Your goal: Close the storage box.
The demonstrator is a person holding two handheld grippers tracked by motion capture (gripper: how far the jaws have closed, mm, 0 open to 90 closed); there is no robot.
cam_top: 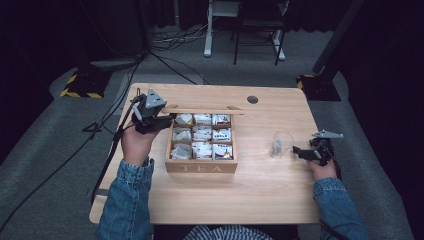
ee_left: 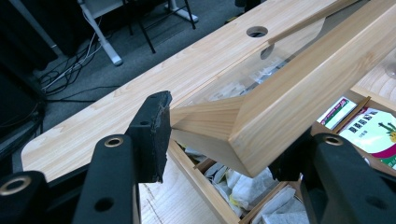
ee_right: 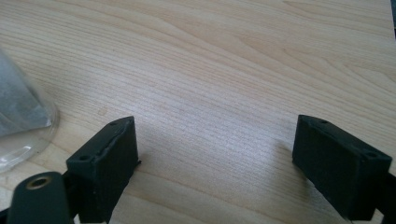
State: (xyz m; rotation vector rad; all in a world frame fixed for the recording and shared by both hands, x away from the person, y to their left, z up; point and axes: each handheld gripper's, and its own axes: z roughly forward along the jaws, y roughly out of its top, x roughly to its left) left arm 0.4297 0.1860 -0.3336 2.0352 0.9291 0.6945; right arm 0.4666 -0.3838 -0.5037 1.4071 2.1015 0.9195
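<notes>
The left gripper (ee_left: 224, 140) has its black jaws clamped on the corner of the glass-paned wooden lid (ee_left: 285, 98) of the pale wooden tea box (cam_top: 201, 167), propping it open above the white tea bag sachets (cam_top: 202, 134). The right gripper (cam_top: 301, 152) rests with its jaws spread wide and nothing between them, just beside the clear glass cup (cam_top: 280, 144) holding a tea bag. If the corner grip slips, the lid could drop shut; the right jaws, if swung carelessly, could tip the cup on the light wooden table (cam_top: 260, 195)
</notes>
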